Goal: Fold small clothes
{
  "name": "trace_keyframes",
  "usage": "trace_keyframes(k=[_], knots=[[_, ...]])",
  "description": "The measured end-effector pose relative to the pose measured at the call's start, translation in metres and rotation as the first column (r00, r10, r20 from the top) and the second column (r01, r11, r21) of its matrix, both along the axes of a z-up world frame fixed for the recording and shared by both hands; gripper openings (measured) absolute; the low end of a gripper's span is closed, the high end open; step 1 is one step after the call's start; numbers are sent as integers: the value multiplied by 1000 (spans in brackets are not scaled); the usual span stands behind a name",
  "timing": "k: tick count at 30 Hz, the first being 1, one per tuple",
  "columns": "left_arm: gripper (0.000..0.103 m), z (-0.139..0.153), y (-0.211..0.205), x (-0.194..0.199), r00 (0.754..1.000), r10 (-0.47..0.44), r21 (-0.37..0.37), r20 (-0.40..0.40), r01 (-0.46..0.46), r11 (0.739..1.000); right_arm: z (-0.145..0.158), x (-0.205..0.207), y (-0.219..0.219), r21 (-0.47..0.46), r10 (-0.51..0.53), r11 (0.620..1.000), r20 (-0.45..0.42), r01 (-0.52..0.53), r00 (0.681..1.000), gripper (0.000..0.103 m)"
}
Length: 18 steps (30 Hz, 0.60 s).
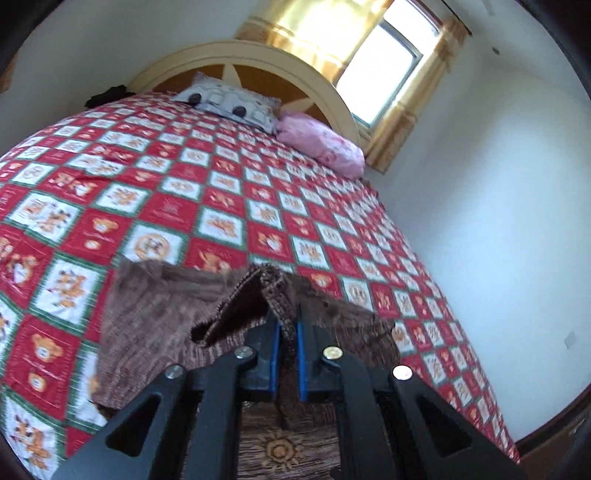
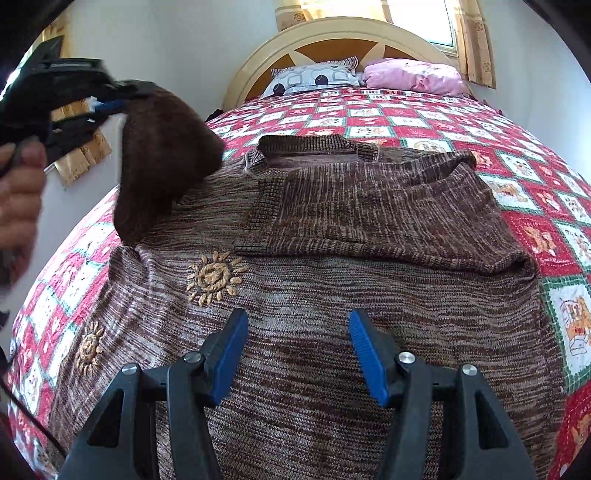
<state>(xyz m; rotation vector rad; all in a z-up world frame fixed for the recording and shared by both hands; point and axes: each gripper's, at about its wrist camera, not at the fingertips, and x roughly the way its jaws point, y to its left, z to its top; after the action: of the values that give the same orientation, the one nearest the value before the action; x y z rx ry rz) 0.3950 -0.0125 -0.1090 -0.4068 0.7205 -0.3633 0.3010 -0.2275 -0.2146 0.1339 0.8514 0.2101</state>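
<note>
Clearly a sleeve fold: the sweater [image 2: 332,295] lies flat on the bed [image 2: 535,155], one sleeve already across its chest; left gripper [image 1: 287,332] pinches the other sleeve [image 2: 162,158] aloft, right gripper [image 2: 299,354] hangs open and empty above the hem; next, lay that sleeve across

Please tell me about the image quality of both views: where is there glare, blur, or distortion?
Left wrist view: the window is blown out to white and the curtain glows; the bed cover bulges from fisheye distortion. Right wrist view: the left gripper and the lifted sleeve are smeared by motion blur; the sweater body stays sharp, and the image corners are black.
</note>
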Motion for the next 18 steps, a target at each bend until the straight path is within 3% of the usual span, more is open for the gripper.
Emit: trace_keyframes(k=[6, 9, 11, 12, 13, 15, 16, 18], knots=[[10, -42, -52, -6, 994, -99, 113, -50, 105, 988, 0, 1, -2, 24, -4, 1000, 1, 4, 1000, 59], [22, -50, -77, -15, 984, -162, 256, -66, 174, 951, 0, 1, -4, 33, -7, 999, 0, 7, 1000, 59], [28, -45, -77, -28, 979, -202, 300, -23, 200, 933, 0, 1, -6, 42, -10, 999, 0, 10, 1000, 59], [43, -41, -73, -34, 980, -201, 323, 1, 190, 927, 0, 1, -7, 44, -11, 999, 0, 11, 1000, 59], [64, -37, -67, -40, 981, -192, 346, 28, 170, 923, 0, 1, -7, 45, -12, 999, 0, 12, 1000, 59], [89, -30, -43, -51, 987, -124, 415, 106, 70, 907, -1, 2, -8, 43, -11, 999, 0, 11, 1000, 59], [90, -29, -31, -53, 988, -72, 464, 135, 1, 886, -1, 1, -8, 41, -11, 999, 0, 11, 1000, 59], [90, -37, -3, -52, 981, 59, 610, 186, -162, 776, -1, 1, -8, 38, -12, 999, 0, 12, 1000, 59]])
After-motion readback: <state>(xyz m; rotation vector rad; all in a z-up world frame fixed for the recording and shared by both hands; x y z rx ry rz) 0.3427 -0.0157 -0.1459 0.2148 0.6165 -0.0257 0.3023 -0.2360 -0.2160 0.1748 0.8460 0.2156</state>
